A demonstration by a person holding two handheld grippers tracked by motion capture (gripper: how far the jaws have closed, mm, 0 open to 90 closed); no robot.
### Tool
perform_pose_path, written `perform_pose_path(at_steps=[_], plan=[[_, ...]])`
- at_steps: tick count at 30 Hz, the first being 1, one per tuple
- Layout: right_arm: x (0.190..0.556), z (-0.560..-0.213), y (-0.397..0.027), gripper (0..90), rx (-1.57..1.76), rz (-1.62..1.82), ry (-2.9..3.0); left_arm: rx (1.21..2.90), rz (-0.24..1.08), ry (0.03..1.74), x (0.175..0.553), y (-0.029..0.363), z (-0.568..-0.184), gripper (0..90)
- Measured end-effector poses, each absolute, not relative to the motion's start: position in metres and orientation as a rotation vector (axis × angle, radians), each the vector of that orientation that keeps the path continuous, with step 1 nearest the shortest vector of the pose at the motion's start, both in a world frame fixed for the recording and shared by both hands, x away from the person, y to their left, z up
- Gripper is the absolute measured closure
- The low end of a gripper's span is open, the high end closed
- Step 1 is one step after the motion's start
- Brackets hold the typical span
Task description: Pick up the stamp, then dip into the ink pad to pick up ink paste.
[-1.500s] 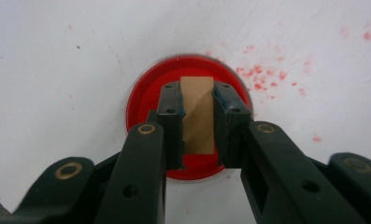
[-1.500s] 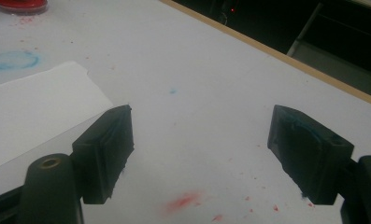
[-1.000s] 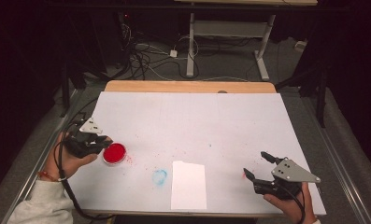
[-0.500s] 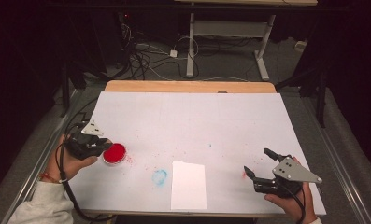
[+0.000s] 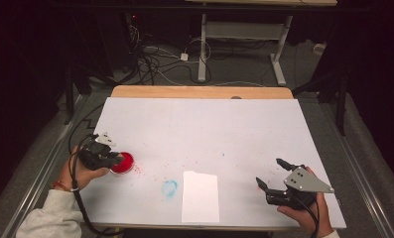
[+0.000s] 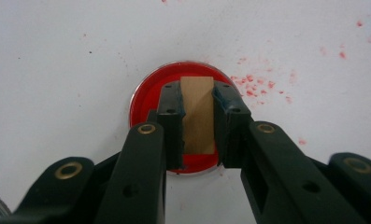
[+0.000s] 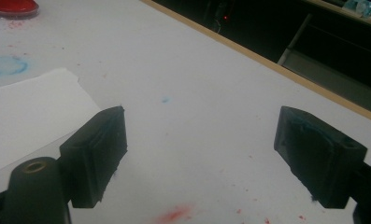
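Wooden block: I see it clamped in my left gripper, long axis running along the jaws, directly over the red dish at the table's 9 o'clock edge. My right gripper sits spread wide and empty at 4 o'clock. White paper lies at 6 o'clock. Bare surface extends toward 12 o'clock.

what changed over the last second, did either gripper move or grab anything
Little moved. The left gripper eased slightly toward the person, its jaws shut on the wooden block over the red ink dish as before. The right gripper drifted a touch nearer the person, open and empty. The white paper sheet and blue ring stain stayed put.
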State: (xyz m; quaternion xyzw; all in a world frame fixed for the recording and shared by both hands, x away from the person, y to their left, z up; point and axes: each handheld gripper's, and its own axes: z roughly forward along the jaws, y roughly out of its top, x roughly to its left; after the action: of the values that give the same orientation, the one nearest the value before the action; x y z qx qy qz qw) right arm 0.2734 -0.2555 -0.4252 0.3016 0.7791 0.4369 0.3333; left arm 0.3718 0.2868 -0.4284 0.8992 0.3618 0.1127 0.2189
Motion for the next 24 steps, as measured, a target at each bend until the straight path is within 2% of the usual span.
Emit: perform_pose_path(at_steps=[5, 18, 24], plan=[[0.276, -0.426, -0.254, 17.7, 0.785, 1.13, 2.049, 2.533, 0.268, 1.006, 0.381, 0.279, -0.445, 73.8], [0.275, -0.428, -0.252, 17.8, 0.781, 1.126, 2.066, 2.515, 0.222, 1.053, 0.384, 0.281, -0.447, 74.0], [0.274, -0.428, -0.252, 17.4, 0.774, 1.123, 2.068, 2.547, 0.247, 1.062, 0.384, 0.275, -0.446, 74.0]])
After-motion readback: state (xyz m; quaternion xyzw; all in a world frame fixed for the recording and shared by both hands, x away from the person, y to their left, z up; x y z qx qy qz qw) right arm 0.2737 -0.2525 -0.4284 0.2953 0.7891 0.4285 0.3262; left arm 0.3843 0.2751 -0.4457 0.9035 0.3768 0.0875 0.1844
